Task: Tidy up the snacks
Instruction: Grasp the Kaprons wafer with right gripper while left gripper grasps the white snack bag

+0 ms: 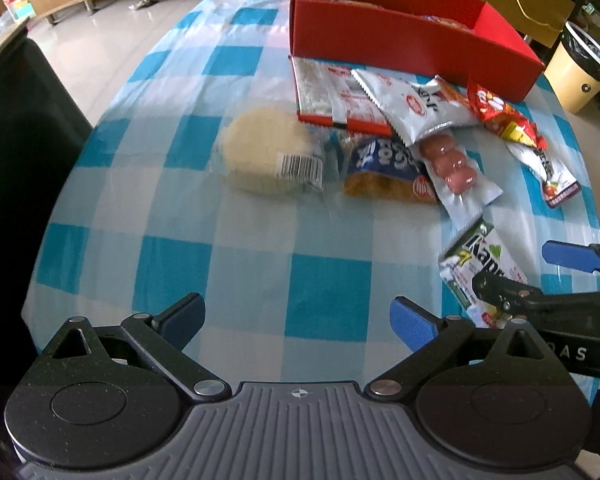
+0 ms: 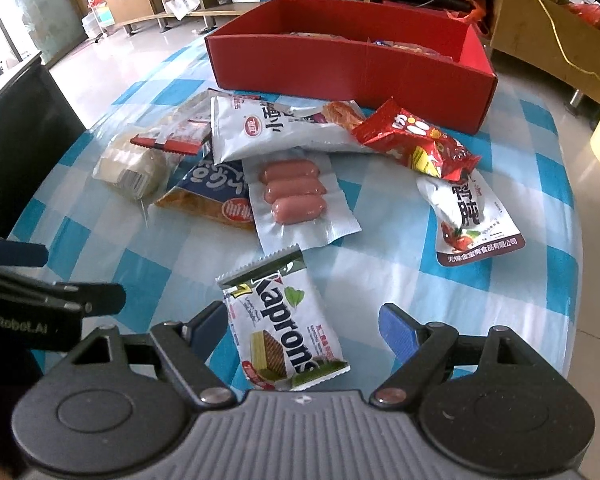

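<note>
Both claws are wide and hold nothing: the right gripper (image 2: 300, 328) hangs over the Kaprons wafer pack (image 2: 284, 320) on the checked cloth (image 2: 380, 264), the left gripper (image 1: 296, 320) beside it, near the red box (image 2: 352, 68).

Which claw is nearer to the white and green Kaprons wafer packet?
Right. The right claw is open with the white and green Kaprons wafer packet lying between its blue fingers. The left claw, also open, is over bare checked cloth, with the packet off to its right.
</note>
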`<move>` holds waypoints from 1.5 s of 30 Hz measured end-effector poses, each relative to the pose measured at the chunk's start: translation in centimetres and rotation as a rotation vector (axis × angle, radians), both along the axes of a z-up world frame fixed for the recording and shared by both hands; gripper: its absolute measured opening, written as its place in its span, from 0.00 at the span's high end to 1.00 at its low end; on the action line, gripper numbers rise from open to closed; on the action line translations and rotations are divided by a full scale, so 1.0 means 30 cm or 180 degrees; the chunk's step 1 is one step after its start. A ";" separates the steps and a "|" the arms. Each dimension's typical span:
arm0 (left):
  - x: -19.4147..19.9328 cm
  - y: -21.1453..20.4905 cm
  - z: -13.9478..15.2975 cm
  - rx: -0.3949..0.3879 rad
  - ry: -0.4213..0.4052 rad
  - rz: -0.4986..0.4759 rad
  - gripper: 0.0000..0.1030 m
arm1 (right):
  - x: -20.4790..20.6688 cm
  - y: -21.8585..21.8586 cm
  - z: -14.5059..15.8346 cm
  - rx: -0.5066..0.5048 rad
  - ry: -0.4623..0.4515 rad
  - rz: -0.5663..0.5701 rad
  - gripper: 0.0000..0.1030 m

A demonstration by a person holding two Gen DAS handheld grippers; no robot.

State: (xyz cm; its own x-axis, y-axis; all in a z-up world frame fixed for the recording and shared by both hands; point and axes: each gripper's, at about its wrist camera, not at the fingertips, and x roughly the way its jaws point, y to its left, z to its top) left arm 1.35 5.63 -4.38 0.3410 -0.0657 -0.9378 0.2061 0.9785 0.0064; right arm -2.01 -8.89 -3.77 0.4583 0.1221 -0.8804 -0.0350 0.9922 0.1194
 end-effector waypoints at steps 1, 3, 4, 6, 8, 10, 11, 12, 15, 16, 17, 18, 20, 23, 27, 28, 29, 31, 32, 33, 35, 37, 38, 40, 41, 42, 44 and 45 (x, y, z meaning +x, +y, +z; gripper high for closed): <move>-0.003 0.001 -0.002 0.0011 0.0011 0.0003 0.02 | 0.000 0.002 -0.003 -0.0005 0.0008 0.0009 0.23; -0.007 0.003 -0.003 0.0034 0.0014 0.0014 0.02 | -0.001 0.008 -0.009 -0.0020 0.0024 0.0033 0.23; -0.007 0.005 -0.003 0.0038 0.0015 0.0022 0.02 | -0.001 0.012 -0.013 -0.0026 0.0035 0.0047 0.23; -0.008 0.007 -0.002 0.0037 0.0013 0.0040 0.02 | 0.003 0.021 -0.025 -0.0048 0.0063 0.0082 0.23; -0.006 0.006 -0.001 0.0039 0.0005 0.0044 0.02 | 0.006 0.032 -0.040 -0.0079 0.0094 0.0125 0.23; -0.005 0.003 -0.001 0.0042 0.0007 0.0035 0.02 | 0.010 0.042 -0.058 -0.0125 0.0120 0.0169 0.23; -0.005 0.002 -0.001 0.0042 0.0005 0.0033 0.02 | 0.011 0.047 -0.067 -0.0158 0.0134 0.0188 0.23; -0.005 0.001 0.002 0.0037 -0.0003 0.0029 0.02 | 0.011 0.051 -0.074 -0.0182 0.0130 0.0208 0.24; -0.002 0.003 0.010 0.0010 -0.0033 0.0039 0.02 | 0.005 0.067 -0.067 -0.0259 0.0035 0.0301 0.42; -0.002 0.003 0.012 0.0005 -0.0039 0.0043 0.02 | 0.003 0.068 -0.063 -0.0256 0.0018 0.0307 0.45; -0.001 0.004 0.013 0.0000 -0.0042 0.0048 0.02 | 0.002 0.067 -0.059 -0.0235 0.0014 0.0309 0.47; 0.001 0.005 0.013 -0.0003 -0.0040 0.0051 0.02 | 0.004 0.064 -0.056 -0.0179 0.0025 0.0309 0.47; 0.006 0.007 0.015 -0.0010 -0.0047 0.0064 0.02 | 0.005 0.062 -0.055 -0.0129 0.0036 0.0315 0.47; 0.020 0.017 0.028 -0.0047 -0.0088 0.0111 0.02 | 0.003 0.061 -0.045 -0.0086 0.0030 0.0330 0.47; 0.064 0.020 0.054 -0.0125 -0.0153 0.0197 0.02 | 0.007 0.037 -0.015 -0.0014 -0.0045 0.0265 0.47; 0.079 0.017 0.062 -0.0136 -0.0173 0.0215 0.02 | 0.008 0.030 -0.008 0.0008 -0.0056 0.0239 0.47; 0.096 0.013 0.073 -0.0149 -0.0198 0.0229 0.02 | 0.009 0.024 -0.003 0.0028 -0.0067 0.0220 0.47; 0.129 0.006 0.099 -0.0185 -0.0275 0.0250 0.02 | 0.013 0.009 0.010 0.0066 -0.0095 0.0182 0.47; 0.143 0.003 0.108 -0.0204 -0.0297 0.0240 0.02 | 0.015 0.002 0.017 0.0086 -0.0109 0.0167 0.47; 0.158 -0.002 0.116 -0.0228 -0.0306 0.0229 0.02 | 0.015 -0.007 0.024 0.0112 -0.0125 0.0153 0.47; 0.196 -0.016 0.127 -0.0277 -0.0298 0.0228 0.02 | 0.017 -0.023 0.037 0.0163 -0.0145 0.0110 0.47; 0.246 -0.039 0.129 -0.0248 -0.0314 0.0248 0.02 | 0.022 -0.043 0.051 0.0231 -0.0164 0.0059 0.47; 0.275 -0.054 0.127 -0.0191 -0.0327 0.0261 0.02 | 0.024 -0.050 0.058 0.0249 -0.0183 0.0039 0.47; 0.336 -0.078 0.116 -0.0081 -0.0338 0.0308 0.03 | 0.027 -0.063 0.077 0.0284 -0.0228 0.0005 0.47; 0.360 -0.084 0.111 -0.0062 -0.0325 0.0356 0.04 | 0.029 -0.070 0.085 0.0310 -0.0246 -0.0011 0.47; 0.381 -0.091 0.109 -0.0078 -0.0317 0.0401 0.06 | 0.031 -0.077 0.093 0.0341 -0.0262 -0.0028 0.47; 0.396 -0.117 0.115 -0.0194 -0.0318 0.0324 0.06 | 0.035 -0.090 0.101 0.0383 -0.0276 -0.0054 0.47; 0.398 -0.146 0.120 -0.0243 -0.0323 0.0184 0.05 | 0.037 -0.096 0.100 0.0401 -0.0271 -0.0073 0.47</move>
State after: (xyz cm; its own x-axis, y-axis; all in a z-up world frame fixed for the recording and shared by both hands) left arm 13.30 1.25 -0.78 0.4391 -0.1132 -0.8913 0.1514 0.9872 -0.0508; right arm -0.91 -11.78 -0.77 0.5345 0.2177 -0.8167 -0.0277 0.9702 0.2405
